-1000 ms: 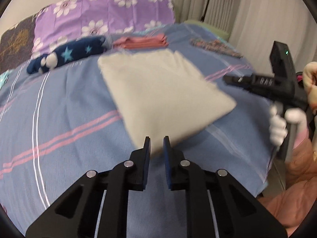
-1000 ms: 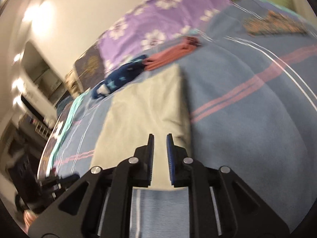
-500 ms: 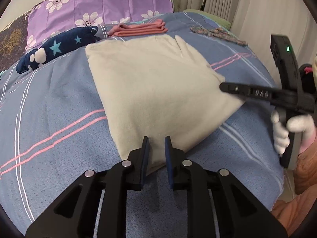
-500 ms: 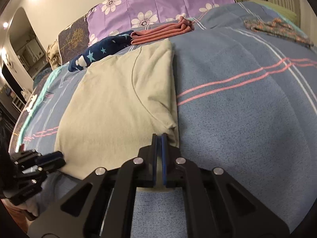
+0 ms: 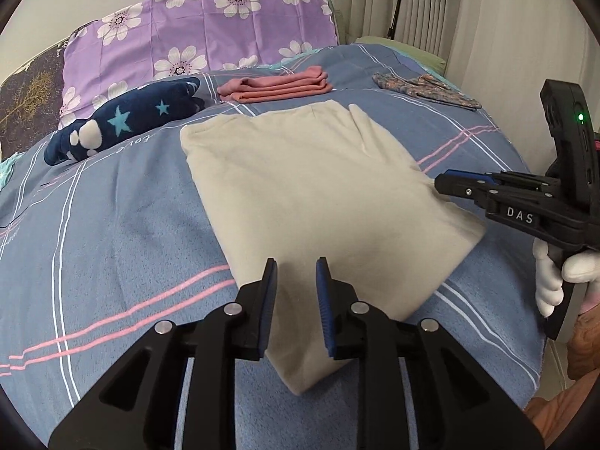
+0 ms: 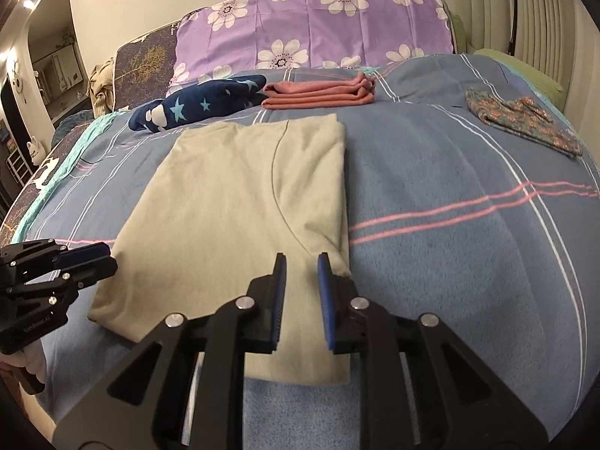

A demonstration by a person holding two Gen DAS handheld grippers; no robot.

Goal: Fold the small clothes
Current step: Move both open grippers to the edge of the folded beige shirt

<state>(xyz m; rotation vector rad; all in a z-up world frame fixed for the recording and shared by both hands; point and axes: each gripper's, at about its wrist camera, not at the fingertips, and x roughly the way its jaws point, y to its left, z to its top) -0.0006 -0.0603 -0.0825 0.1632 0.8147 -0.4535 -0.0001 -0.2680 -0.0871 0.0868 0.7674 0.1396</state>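
Home bedroom, blue plaid bed cover [image 5: 112, 225], floral purple pillow [image 5: 210, 33], curtains [image 5: 468, 18]

1. One beige garment [image 5: 300, 195] lies flat on the bed;
2. One folded pink garment [image 5: 277, 85] sits beyond it;
3. One small floral-patterned cloth [image 6: 525, 120] lies well apart to the right;
4. One navy plush with stars [image 5: 123, 123] lies near the pillows;
5. Two pillows stand at the head of the bed: one purple flowered pillow [image 6: 318, 26] and one dark pillow with a gold tree print [image 6: 146, 63];
6. One blue striped bedcover [image 5: 112, 225] spreads under all of it;
7. Two grippers show, one left gripper [image 5: 296, 277] and one right gripper [image 6: 302, 273], each with two fingers set apart;
8. One white-gloved hand [image 5: 558, 277] is visible, holding the right gripper's handle.
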